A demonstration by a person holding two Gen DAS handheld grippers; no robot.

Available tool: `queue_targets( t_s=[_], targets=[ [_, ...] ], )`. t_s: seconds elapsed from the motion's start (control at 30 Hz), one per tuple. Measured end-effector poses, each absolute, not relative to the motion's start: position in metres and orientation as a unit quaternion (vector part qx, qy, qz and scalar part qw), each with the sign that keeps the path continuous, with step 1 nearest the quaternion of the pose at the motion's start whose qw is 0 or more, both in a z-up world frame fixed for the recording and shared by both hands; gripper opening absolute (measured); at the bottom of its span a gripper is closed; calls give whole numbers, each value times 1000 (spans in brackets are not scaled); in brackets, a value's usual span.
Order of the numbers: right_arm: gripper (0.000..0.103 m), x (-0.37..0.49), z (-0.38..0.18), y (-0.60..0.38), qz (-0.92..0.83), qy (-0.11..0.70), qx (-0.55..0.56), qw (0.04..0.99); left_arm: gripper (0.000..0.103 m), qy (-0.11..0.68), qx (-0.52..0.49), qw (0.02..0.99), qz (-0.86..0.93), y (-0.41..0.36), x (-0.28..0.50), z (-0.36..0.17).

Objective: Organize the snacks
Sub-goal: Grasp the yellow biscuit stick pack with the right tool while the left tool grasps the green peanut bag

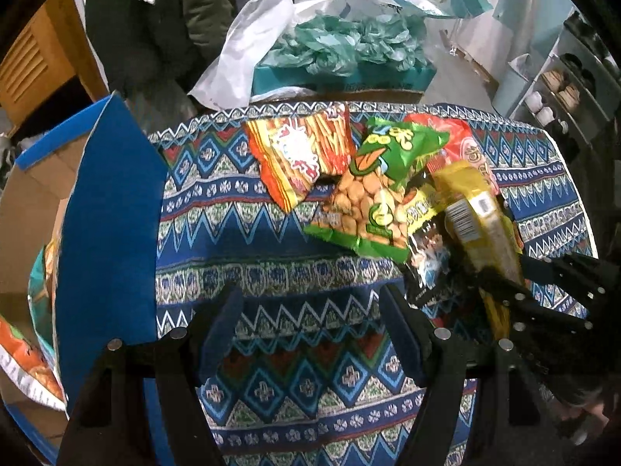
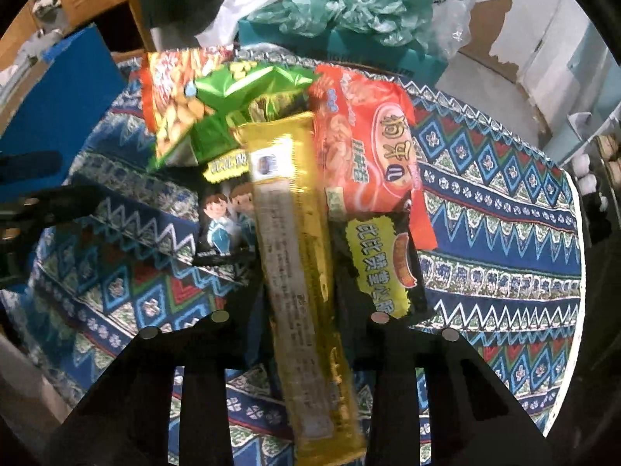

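My right gripper is shut on a long yellow snack packet that runs lengthwise between its fingers, above the snack pile. In the left wrist view the same yellow packet shows at the right, with the right gripper clamped on its lower end. Under it lie a green peanut bag, an orange-red striped bag, an orange bag and two black packets. My left gripper stands open over bare patterned tablecloth, nothing between its fingers.
An open blue cardboard box stands at the table's left edge with snack bags inside. Behind the table are a teal box with crumpled green plastic, a white bag and a shelf with cups at the right.
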State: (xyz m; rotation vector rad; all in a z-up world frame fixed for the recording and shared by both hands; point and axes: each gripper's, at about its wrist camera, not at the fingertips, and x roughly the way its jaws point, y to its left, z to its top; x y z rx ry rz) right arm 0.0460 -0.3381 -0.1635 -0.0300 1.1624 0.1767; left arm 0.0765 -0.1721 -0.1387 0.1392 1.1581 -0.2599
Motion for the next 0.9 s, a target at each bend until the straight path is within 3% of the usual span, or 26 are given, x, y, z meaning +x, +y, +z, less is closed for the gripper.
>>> queue_targets(
  t_s=[0.3,0.43,0.9],
  targets=[
    [27,54,-143,-355,78,527,53,844,74,538,32,831,-138,-177,102,-134],
    [27,64,-139,-363,73,521,79,847,80,536,17,831,-149,-184,114,-133],
    [27,73,-135,-377,41,512,105,852,80,541,50,824,-161,-224,152,-151]
  ],
)
